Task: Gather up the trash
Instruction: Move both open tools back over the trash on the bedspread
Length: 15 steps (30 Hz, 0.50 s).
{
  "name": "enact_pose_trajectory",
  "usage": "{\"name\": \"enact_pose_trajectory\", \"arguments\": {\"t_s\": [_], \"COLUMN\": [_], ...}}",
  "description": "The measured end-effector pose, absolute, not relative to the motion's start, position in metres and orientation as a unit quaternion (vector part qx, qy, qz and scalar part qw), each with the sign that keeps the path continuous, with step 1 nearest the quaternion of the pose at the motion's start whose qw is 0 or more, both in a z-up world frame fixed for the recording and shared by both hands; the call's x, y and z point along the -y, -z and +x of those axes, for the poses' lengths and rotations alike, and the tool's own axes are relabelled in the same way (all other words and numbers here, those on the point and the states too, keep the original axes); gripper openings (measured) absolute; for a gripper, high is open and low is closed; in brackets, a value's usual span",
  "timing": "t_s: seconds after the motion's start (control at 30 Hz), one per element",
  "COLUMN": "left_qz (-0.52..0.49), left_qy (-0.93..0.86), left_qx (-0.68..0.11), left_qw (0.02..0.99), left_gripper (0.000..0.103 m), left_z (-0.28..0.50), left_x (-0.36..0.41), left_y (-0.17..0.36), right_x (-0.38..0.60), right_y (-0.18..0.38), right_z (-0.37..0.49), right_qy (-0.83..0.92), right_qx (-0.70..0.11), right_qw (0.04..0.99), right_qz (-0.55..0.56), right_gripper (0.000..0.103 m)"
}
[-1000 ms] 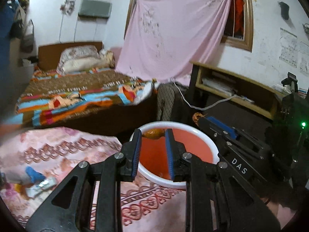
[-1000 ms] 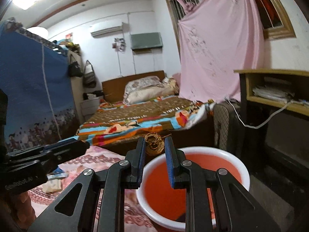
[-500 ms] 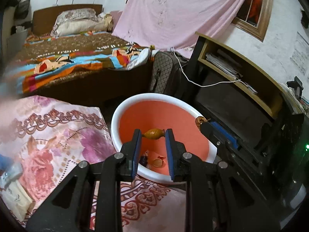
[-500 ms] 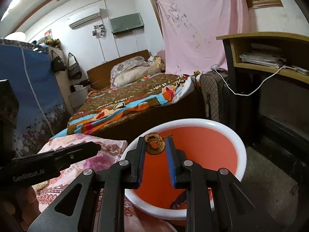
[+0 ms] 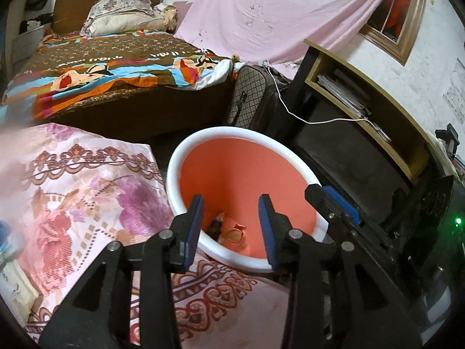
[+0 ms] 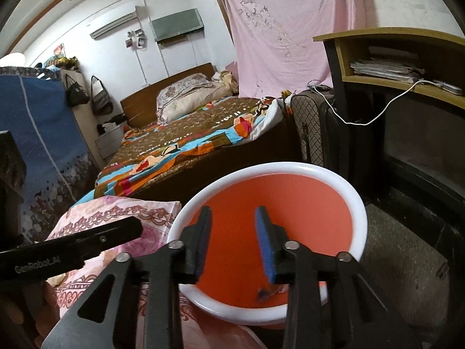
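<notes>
Left gripper [image 5: 229, 218] and right gripper [image 6: 232, 238], each pinching a scrap half a second before, stood with jaws apart and empty over the orange bin [image 5: 180, 157], trash [image 5: 234, 234] lying at its bottom; both drops judged done, more litter presumably to fetch.
</notes>
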<state>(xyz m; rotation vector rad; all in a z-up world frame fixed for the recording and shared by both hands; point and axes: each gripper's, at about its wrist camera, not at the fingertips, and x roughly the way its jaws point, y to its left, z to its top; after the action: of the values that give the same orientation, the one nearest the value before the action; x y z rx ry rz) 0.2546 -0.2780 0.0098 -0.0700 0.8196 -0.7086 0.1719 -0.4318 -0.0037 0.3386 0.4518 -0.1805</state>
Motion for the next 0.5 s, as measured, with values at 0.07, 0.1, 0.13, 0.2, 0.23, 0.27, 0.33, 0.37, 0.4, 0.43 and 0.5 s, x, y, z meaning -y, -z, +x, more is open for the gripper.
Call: {"name": "enact_pose_trajectory", "arguments": {"t_s": [0.07,0.1,0.13,0.2,0.23,0.27,0.33,0.37,0.4,0.43,0.5], "left_qz": [-0.035,-0.036,-0.036,-0.037,-0.039,-0.041,-0.047,-0.051,-0.053,-0.056,-0.061], "left_qy": [0.332,0.329,0.326,0.318,0.313,0.307,0.295,0.287,0.28,0.272,0.26], "left_qx": [-0.386,-0.383,-0.38,-0.368,-0.361,-0.354,-0.341,-0.334,-0.329,-0.32,-0.309], "left_qw": [0.86,0.863,0.865,0.873,0.877,0.883,0.891,0.896,0.9,0.906,0.913], "left_gripper": [0.025,0.026,0.029,0.035,0.039,0.044,0.054,0.058,0.059,0.061,0.066], "left_z": [0.254,0.252,0.251,0.247,0.245,0.242,0.238,0.236,0.235,0.232,0.229], "left_x": [0.272,0.269,0.266,0.258,0.253,0.247,0.235,0.228,0.222,0.214,0.203], "left_y": [-0.011,-0.013,-0.014,-0.017,-0.019,-0.021,-0.024,-0.026,-0.027,-0.03,-0.032], "right_x": [0.431,0.431,0.43,0.426,0.423,0.421,0.415,0.413,0.41,0.407,0.401], "right_y": [0.002,0.001,-0.001,-0.006,-0.009,-0.012,-0.018,-0.021,-0.024,-0.027,-0.032], "right_z": [0.171,0.17,0.169,0.165,0.165,0.163,0.16,0.159,0.157,0.157,0.155], "right_qy": [0.089,0.089,0.089,0.087,0.087,0.087,0.087,0.087,0.088,0.089,0.088], "right_qx": [-0.22,-0.218,-0.215,-0.204,-0.2,-0.196,-0.185,-0.181,-0.176,-0.173,-0.165], "right_qw": [0.957,0.957,0.958,0.961,0.963,0.964,0.968,0.969,0.97,0.971,0.974], "right_qz": [0.168,0.168,0.167,0.162,0.159,0.156,0.148,0.145,0.14,0.137,0.129], "right_gripper": [0.039,0.041,0.043,0.045,0.046,0.046,0.047,0.047,0.049,0.049,0.051]}}
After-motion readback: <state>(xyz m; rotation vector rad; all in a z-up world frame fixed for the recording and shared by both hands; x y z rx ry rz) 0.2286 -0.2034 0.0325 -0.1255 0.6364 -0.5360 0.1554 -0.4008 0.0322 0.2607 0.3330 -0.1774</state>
